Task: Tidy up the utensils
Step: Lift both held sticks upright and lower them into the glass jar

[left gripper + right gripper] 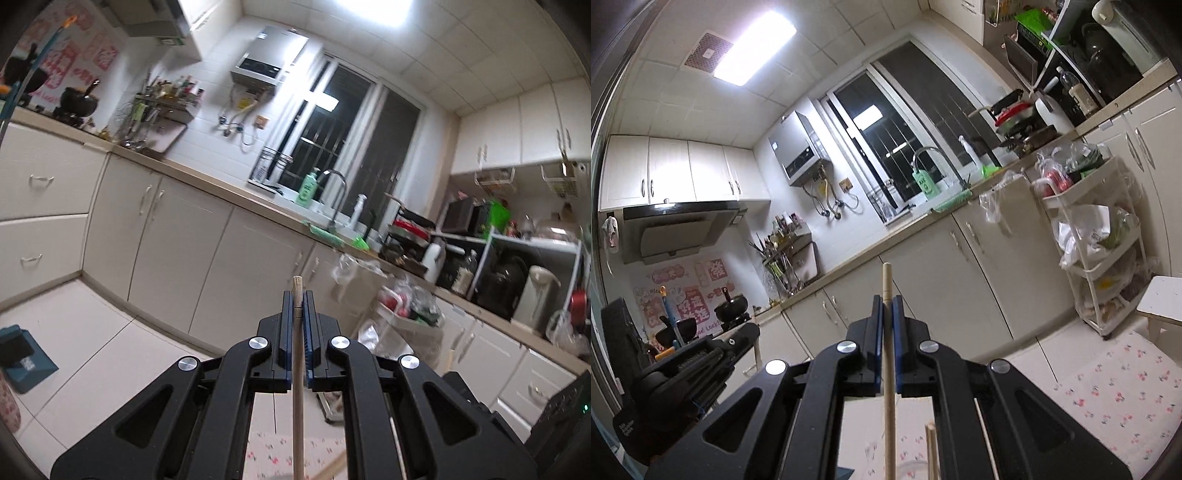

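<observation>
Each tool, left (297, 304) and right (886, 308), clamps a chopstick (297, 369) whose lower end is cut off.

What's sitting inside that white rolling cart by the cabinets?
The white cart holds crumpled plastic bags; the top tier shows something red and dark green leaves. Lower tiers hold white and clear bags whose contents are covered, so they can't be identified.

A pale wooden chopstick (297, 369) clamped lengthwise in each hand-held gripper.
</observation>
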`<act>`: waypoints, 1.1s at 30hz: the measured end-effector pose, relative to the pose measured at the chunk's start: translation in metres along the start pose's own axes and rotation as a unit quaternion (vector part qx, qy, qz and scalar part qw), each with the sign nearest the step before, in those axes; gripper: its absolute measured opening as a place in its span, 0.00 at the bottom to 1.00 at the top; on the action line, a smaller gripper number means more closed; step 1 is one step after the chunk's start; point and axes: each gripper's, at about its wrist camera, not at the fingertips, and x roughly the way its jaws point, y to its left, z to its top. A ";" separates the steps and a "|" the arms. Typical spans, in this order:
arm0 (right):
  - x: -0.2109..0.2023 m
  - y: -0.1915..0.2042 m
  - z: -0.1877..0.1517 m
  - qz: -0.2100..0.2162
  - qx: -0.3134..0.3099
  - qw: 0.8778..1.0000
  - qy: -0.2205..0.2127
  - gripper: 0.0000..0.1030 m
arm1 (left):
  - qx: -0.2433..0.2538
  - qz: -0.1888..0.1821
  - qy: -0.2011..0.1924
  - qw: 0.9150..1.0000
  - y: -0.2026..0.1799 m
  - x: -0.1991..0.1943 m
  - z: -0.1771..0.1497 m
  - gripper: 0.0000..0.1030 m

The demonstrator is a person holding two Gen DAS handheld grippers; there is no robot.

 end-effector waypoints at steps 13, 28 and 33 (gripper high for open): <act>0.030 0.000 -0.026 -0.004 -0.033 0.999 -0.002 0.06 | -0.020 -0.008 -0.002 1.000 0.028 0.050 -0.015 0.05; 0.049 -0.002 -0.048 -0.004 -0.067 0.998 0.005 0.06 | -0.007 -0.022 0.030 0.999 0.029 0.085 -0.055 0.05; 0.047 -0.004 -0.057 -0.006 -0.071 0.997 0.012 0.06 | 0.001 -0.026 0.042 0.999 0.025 0.088 -0.066 0.05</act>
